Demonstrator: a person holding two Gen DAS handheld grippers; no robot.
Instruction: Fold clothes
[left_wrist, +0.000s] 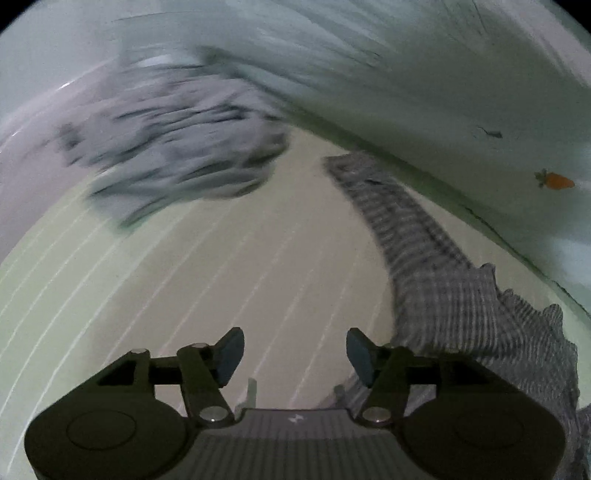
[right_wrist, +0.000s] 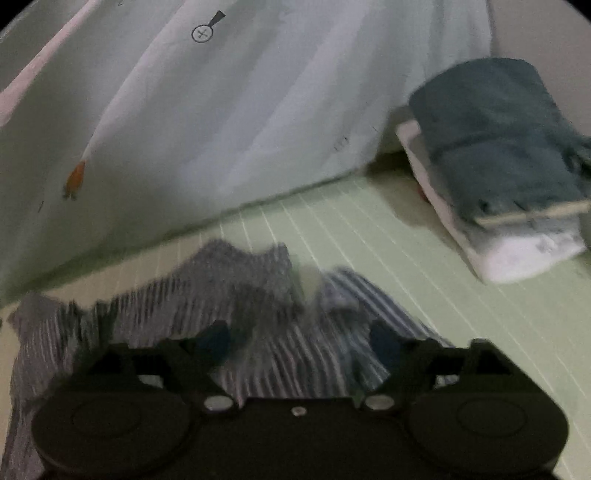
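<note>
The left gripper (left_wrist: 294, 350) hangs over the pale green striped sheet (left_wrist: 221, 280) with its jaws wide apart and nothing between them, the striped garment (left_wrist: 443, 295) lying just to its right and running off toward the white cover (left_wrist: 424, 92). The right gripper (right_wrist: 301, 341) is spread wide too, holding nothing, right over that garment (right_wrist: 258, 314) rumpled on the sheet (right_wrist: 406, 251); a blurred grey heap (left_wrist: 173, 147) sits far left, and a folded stack (right_wrist: 498, 177) lies well off to the right
</note>
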